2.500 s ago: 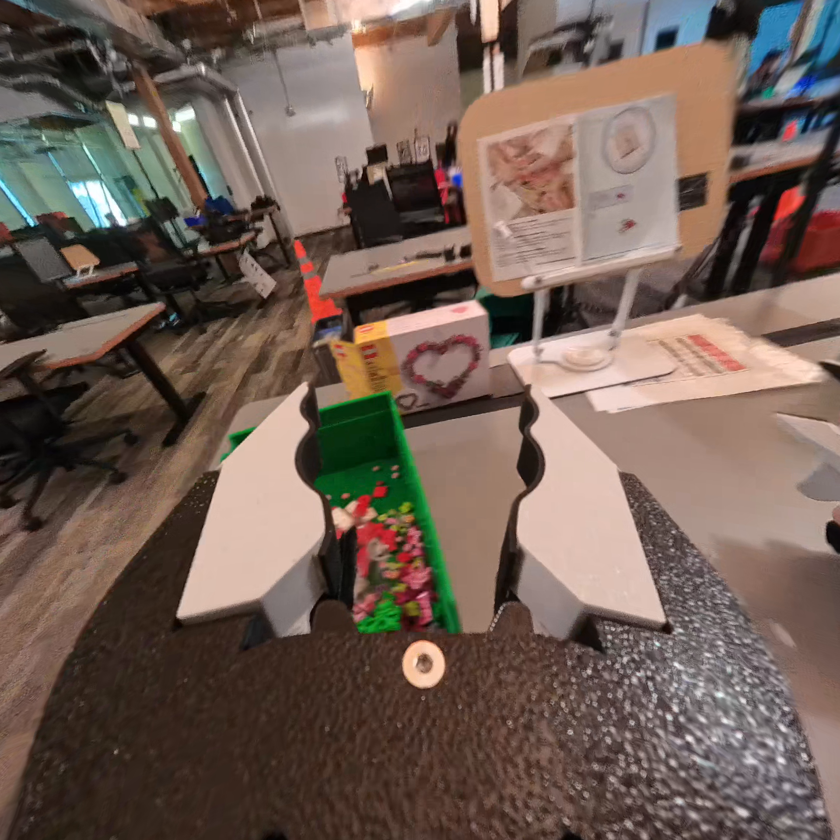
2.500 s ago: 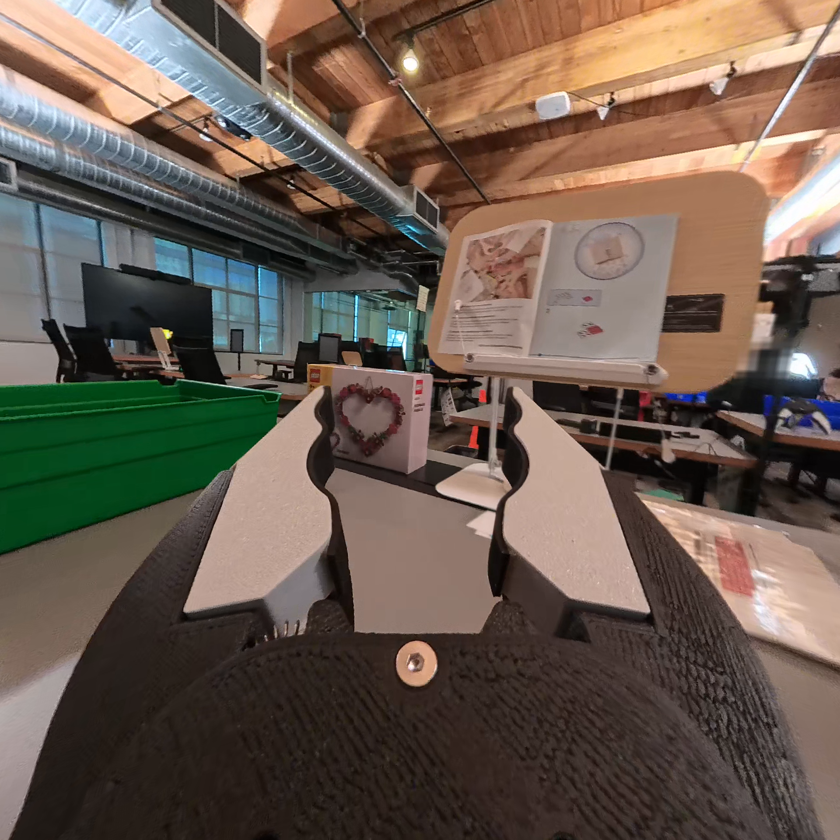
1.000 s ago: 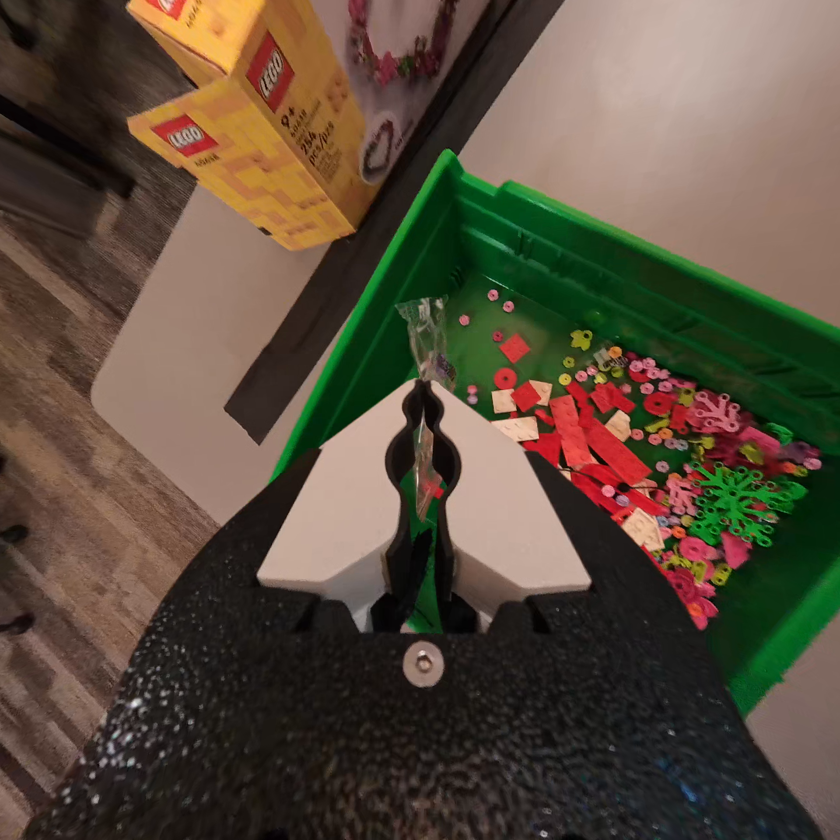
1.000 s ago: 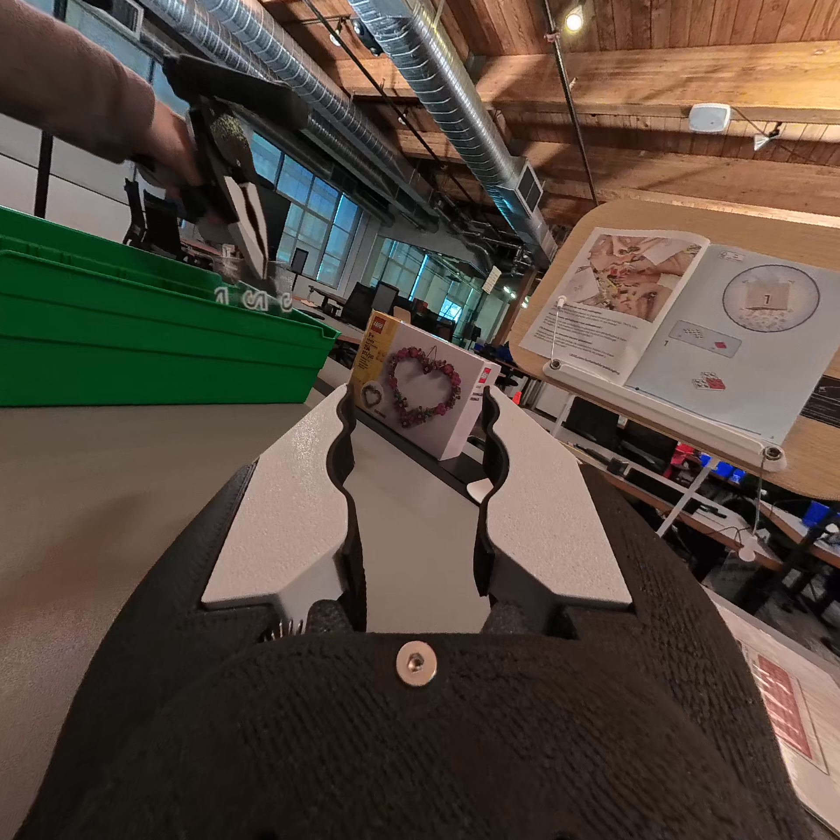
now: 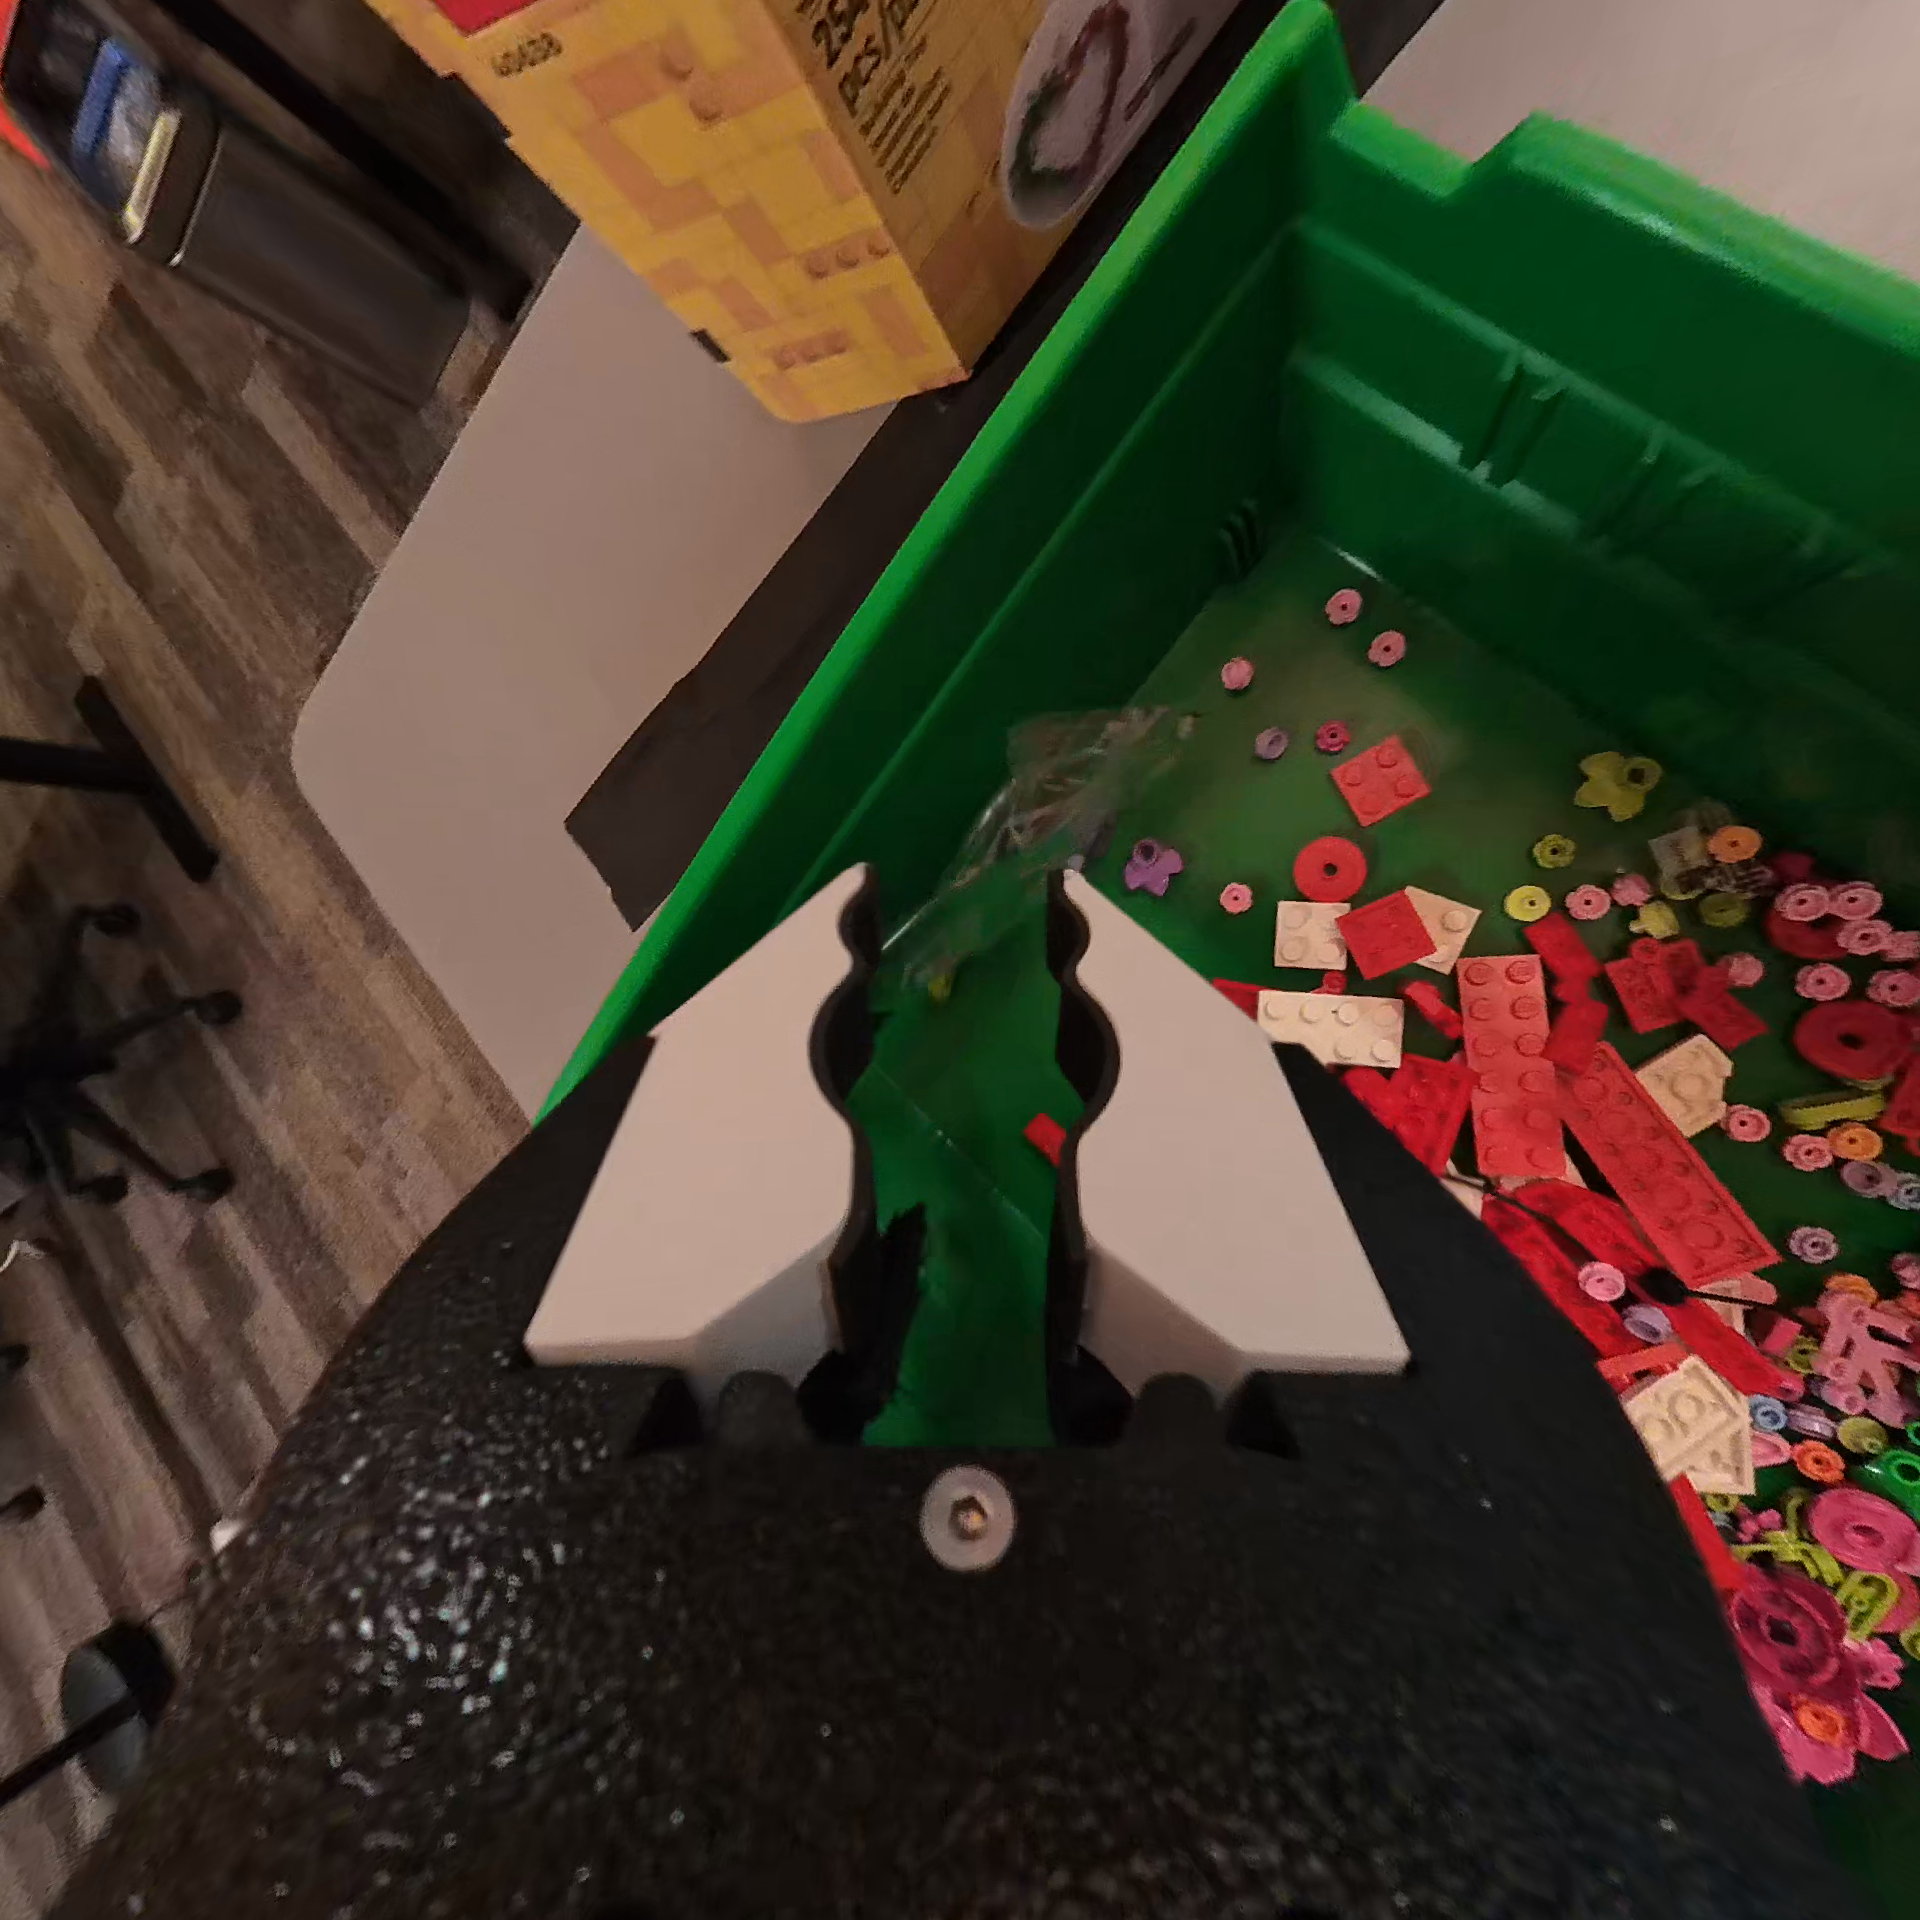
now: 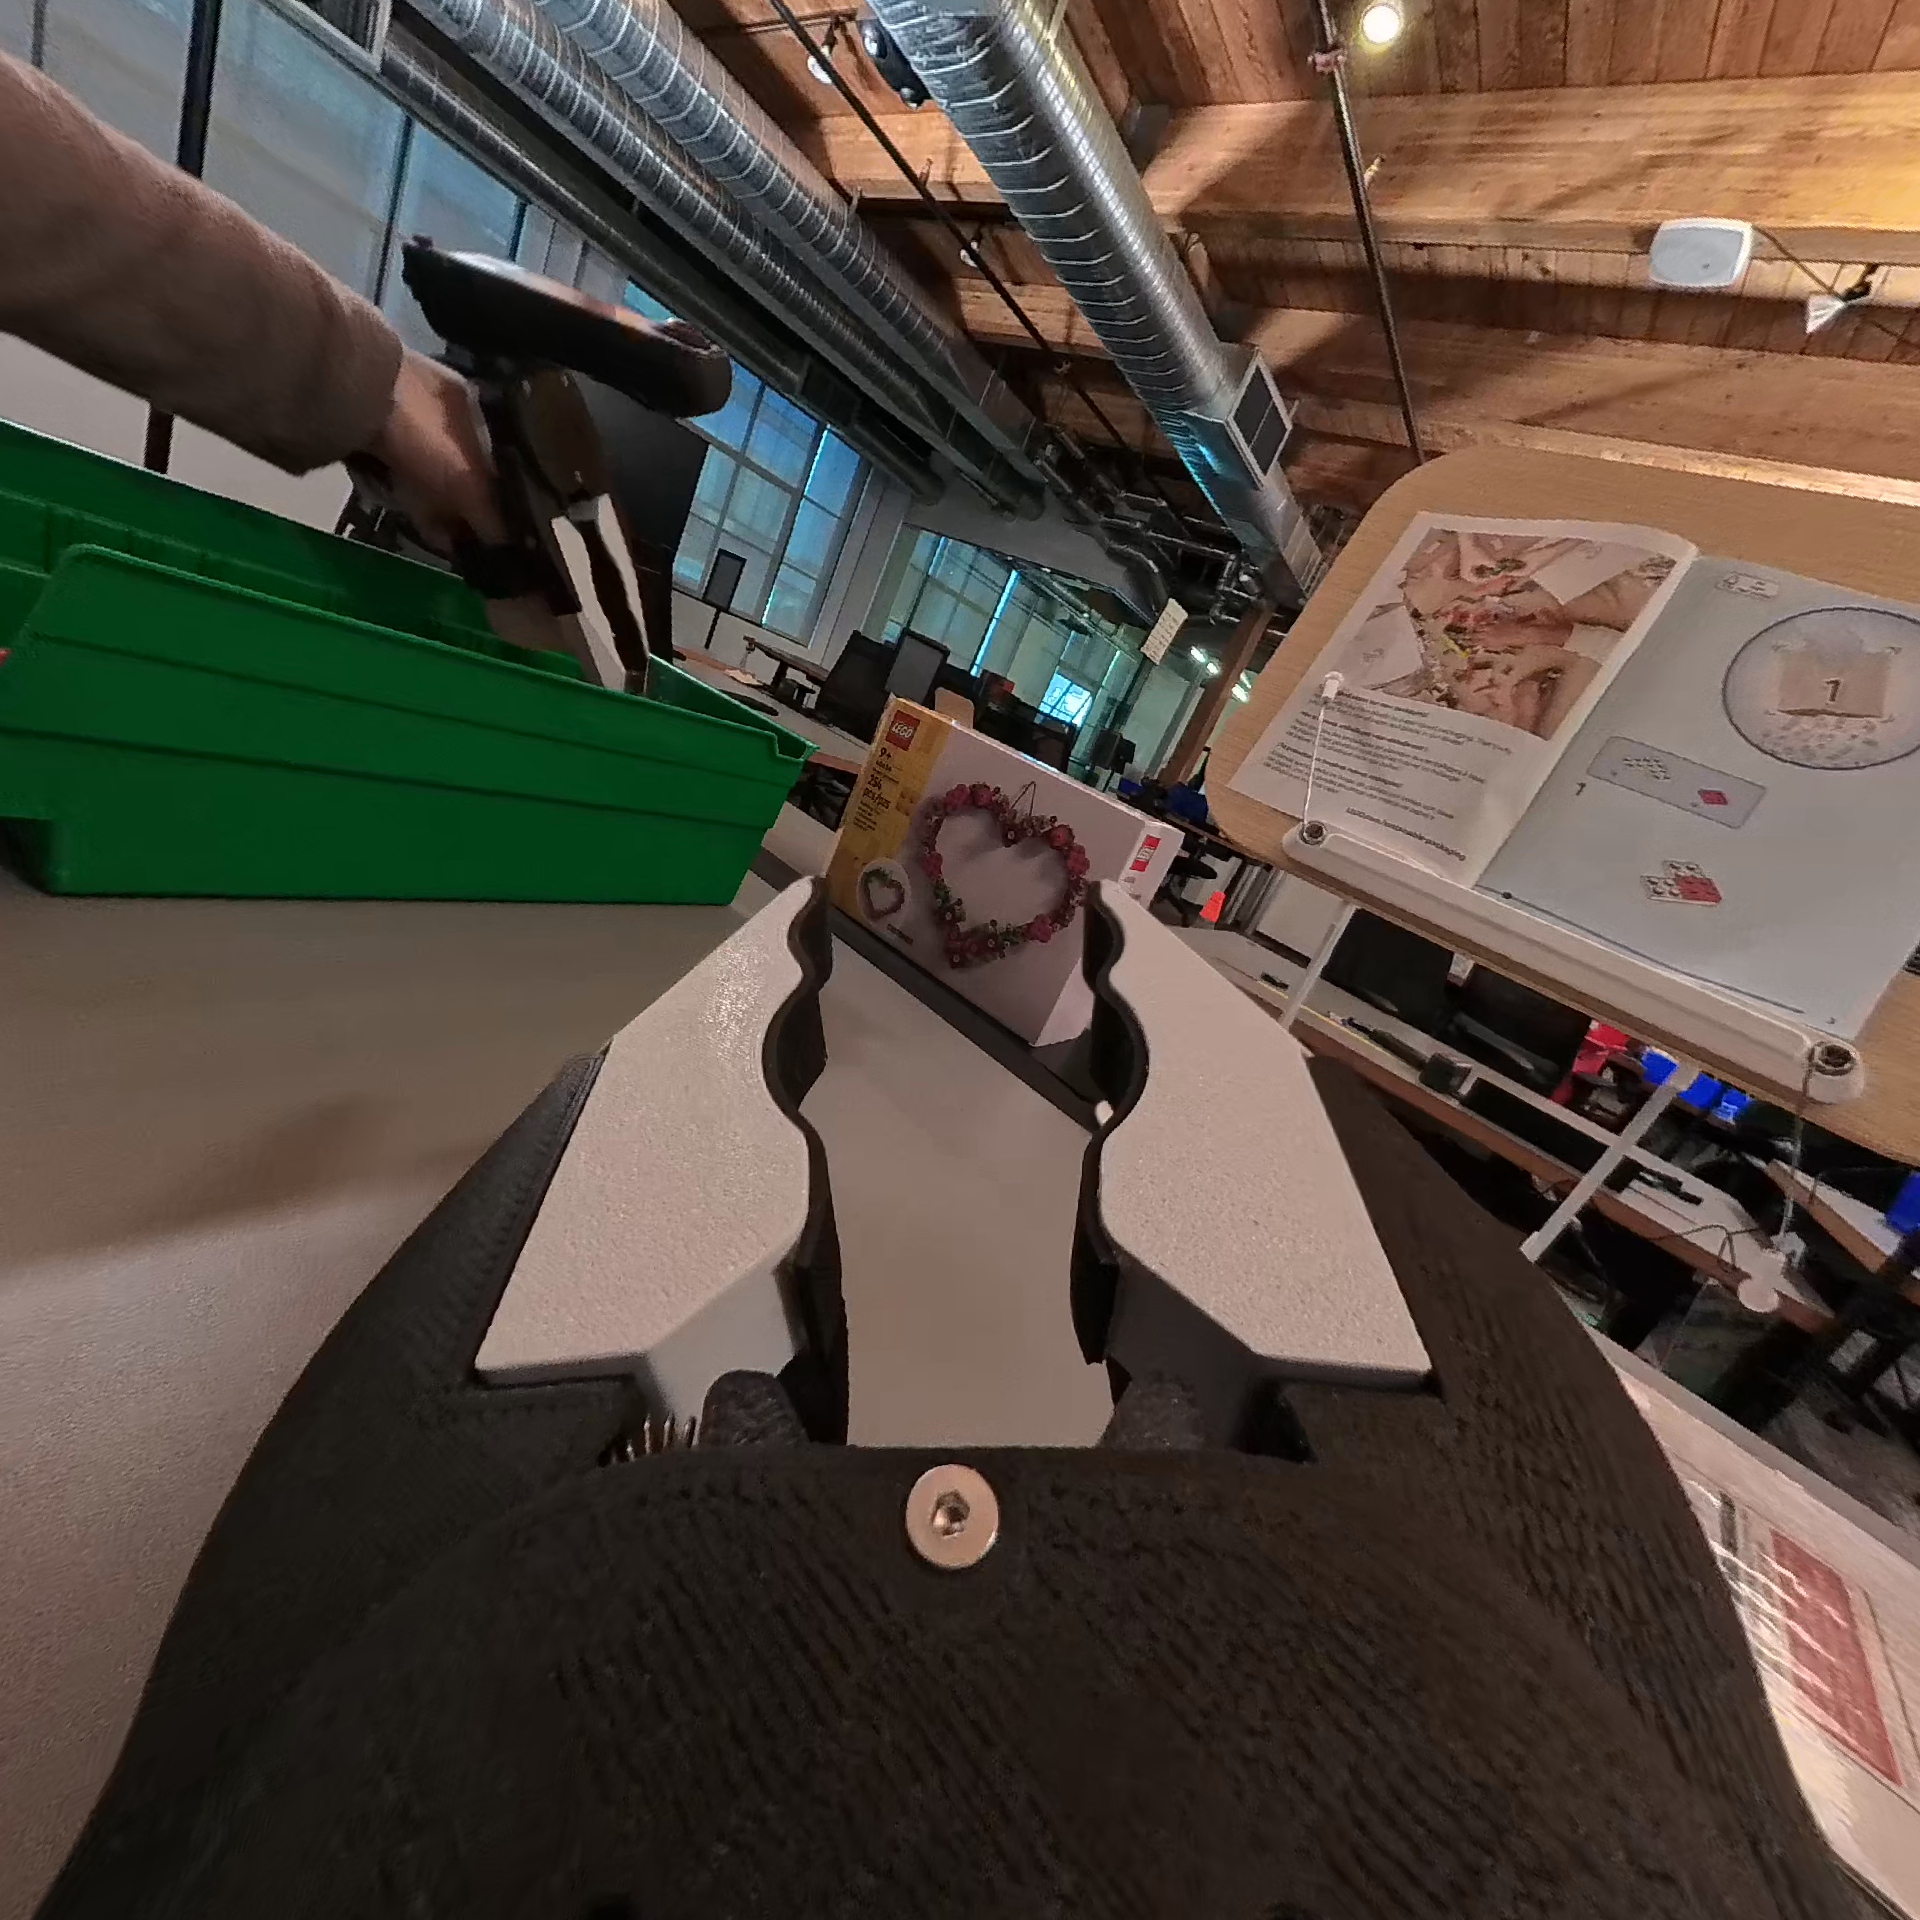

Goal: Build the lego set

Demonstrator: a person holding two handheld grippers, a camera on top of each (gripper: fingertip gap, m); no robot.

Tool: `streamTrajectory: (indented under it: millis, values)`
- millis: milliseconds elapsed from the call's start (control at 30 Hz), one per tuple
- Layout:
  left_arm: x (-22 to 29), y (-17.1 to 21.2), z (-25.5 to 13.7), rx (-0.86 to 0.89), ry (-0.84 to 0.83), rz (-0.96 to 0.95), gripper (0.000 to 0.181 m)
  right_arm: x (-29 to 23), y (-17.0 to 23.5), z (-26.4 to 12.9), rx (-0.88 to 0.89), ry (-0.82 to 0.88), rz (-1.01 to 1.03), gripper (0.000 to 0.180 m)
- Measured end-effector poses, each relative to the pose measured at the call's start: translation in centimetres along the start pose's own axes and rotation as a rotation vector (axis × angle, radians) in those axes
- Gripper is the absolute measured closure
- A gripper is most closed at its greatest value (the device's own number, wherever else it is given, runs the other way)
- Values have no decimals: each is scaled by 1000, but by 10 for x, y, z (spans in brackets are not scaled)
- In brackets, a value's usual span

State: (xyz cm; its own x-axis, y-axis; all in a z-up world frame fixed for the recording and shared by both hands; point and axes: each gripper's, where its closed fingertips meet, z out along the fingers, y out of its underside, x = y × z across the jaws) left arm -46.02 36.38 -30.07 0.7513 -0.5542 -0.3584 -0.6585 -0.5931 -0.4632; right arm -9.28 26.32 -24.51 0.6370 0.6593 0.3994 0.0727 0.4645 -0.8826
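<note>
Bricks [image 5: 1507, 1049] lie loose on the floor of the green bin [image 5: 1091, 436]: red plates of several lengths, a few white ones, flat round pieces in pink, red and yellow-green, and flower shapes heaped toward the bin's near right end. A crumpled clear plastic bag [image 5: 1039, 821] sits at the bin's left wall, just beyond our left gripper [image 5: 961, 894], whose fingers stand a modest way apart with nothing between them; the bag lies past the tips, and we cannot tell whether it touches them.

We judge the step in hand to be picking the first pieces out of the bin. To do it well we should single out one plate that lies flat and apart from the heap, such as the small red square plate [image 5: 1379, 779] toward the bin's far end, come down with the fingers straddling its edges, and close only when both sides are caught, since thin plates could slip or flip.

Beyond the bin's far left corner stands the yellow-sided set box [image 5: 727, 208]. Our right gripper [image 6: 951, 914] rests low over the counter [image 6: 260, 1091], right of the bin, fingers well apart and empty, facing the open instruction booklet [image 6: 1621, 748] on its wooden stand.
</note>
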Motion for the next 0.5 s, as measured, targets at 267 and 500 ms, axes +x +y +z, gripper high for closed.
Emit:
streamTrajectory:
  millis: [267,500]
  values:
    - [-14,8,-31,-70,-125,-8,143,-3,0,0,-1,-12,-10,133]
    - [-19,2,-73,-29,-244,-71,143,-1,1,0,-6,-4,-8,133]
